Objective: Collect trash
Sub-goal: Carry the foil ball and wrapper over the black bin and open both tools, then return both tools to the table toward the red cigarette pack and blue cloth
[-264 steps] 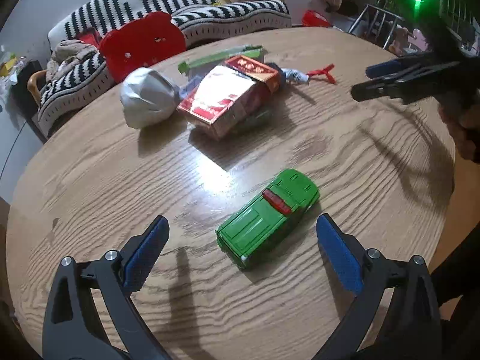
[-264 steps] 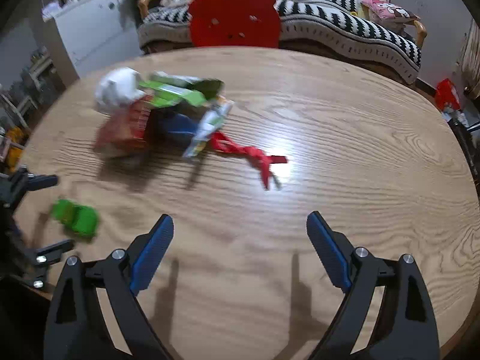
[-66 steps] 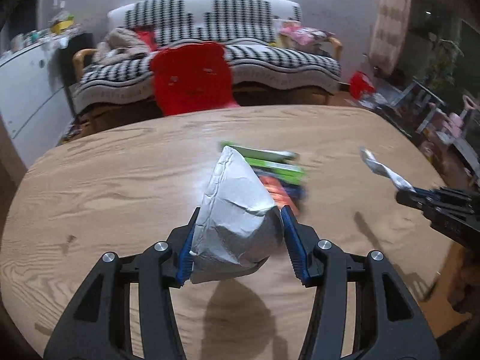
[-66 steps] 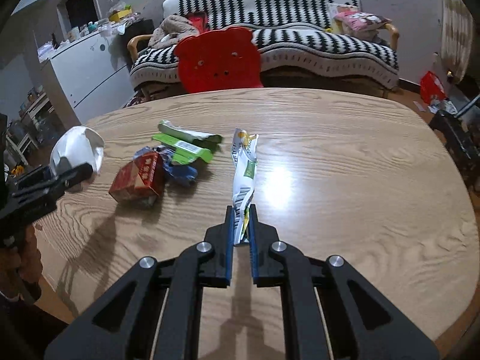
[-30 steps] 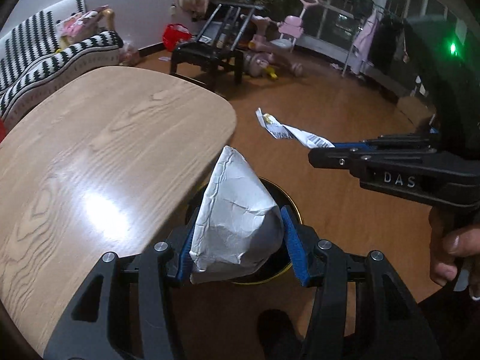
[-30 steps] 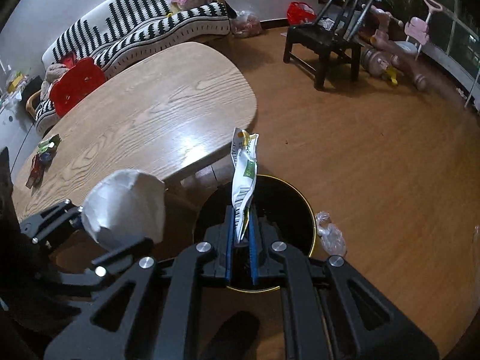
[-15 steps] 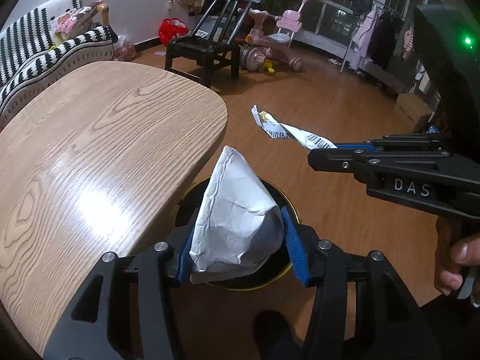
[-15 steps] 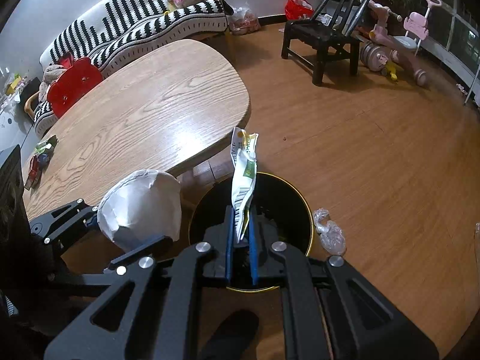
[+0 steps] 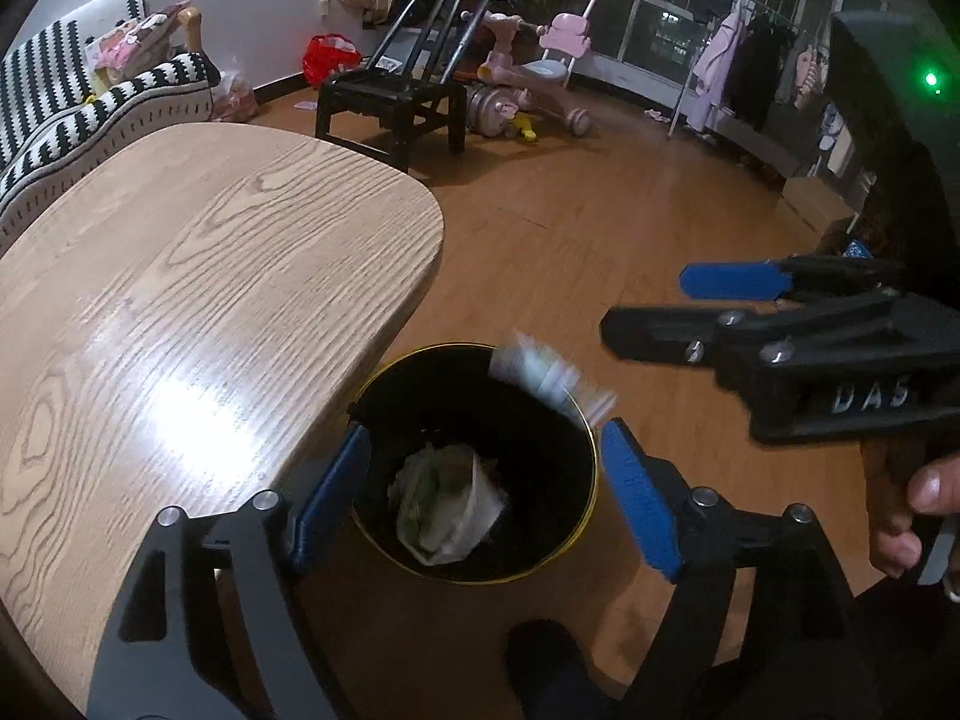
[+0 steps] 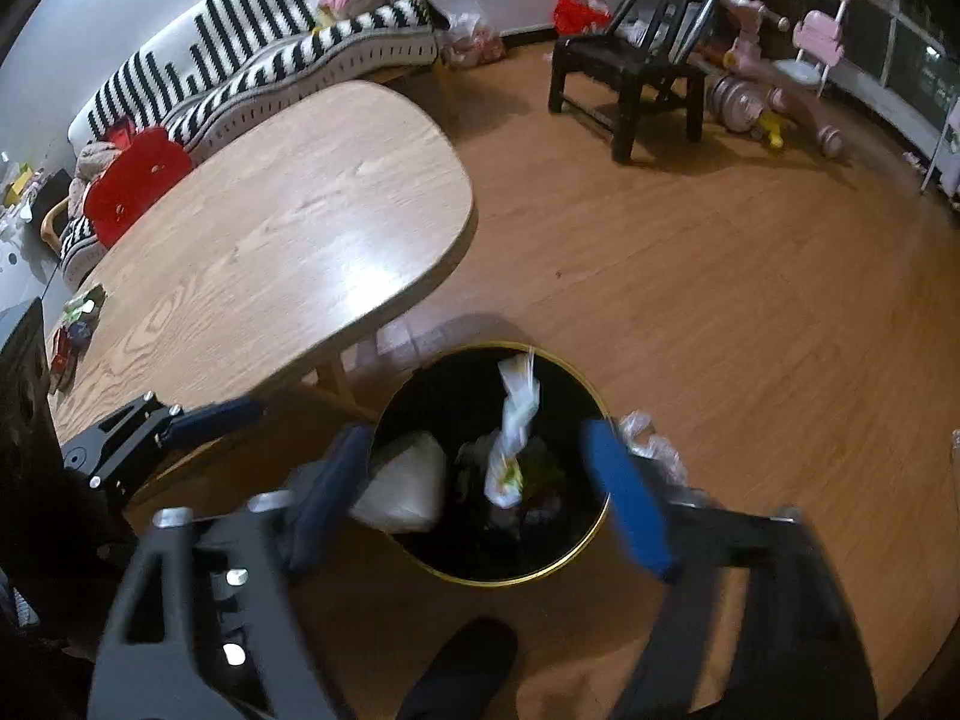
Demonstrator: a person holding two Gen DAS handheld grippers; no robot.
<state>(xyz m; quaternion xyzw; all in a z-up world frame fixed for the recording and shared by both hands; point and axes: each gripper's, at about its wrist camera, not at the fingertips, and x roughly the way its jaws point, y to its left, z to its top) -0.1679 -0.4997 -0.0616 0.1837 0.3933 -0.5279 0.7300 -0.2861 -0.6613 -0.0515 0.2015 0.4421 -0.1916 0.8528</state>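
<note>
While both grippers hang over the floor beside the counter (image 9: 198, 276), the left gripper (image 9: 480, 498) has its blue fingers (image 9: 639, 504) spreading apart with nothing between the pads, framing the black bin (image 9: 585, 504) with its yellow rim directly below. A crumpled white paper ball (image 9: 450, 504) lies inside the bin, free of the fingers, and from the right wrist view the same ball (image 10: 402, 489) sits against the bin's left wall. The right gripper (image 10: 480, 498) is likewise opening, its fingers (image 10: 624, 498) wide and blurred, holding nothing; the long printed wrapper (image 10: 513, 444) is loose in the air between them, falling over the bin's mouth (image 10: 591, 528), and appears in the left wrist view as a blurred streak (image 9: 552, 378) at the far rim. A dark shoe tip (image 10: 462, 666) shows at the bottom edge, just in front of the bin. A clear plastic scrap (image 10: 648, 444) lies on the wooden floor (image 10: 720, 276) just beside the bin's right side. In the left wrist view the right gripper (image 9: 660, 312) reaches in from the right, with a hand (image 9: 912, 516) on its grip. Further off, more wrappers and a red box (image 10: 72, 336) remain on the far left end of the counter. Beyond stand a black chair (image 10: 630, 72), a striped sofa (image 10: 288, 54), and pink ride-on toys (image 10: 780, 72) by the windows.
</note>
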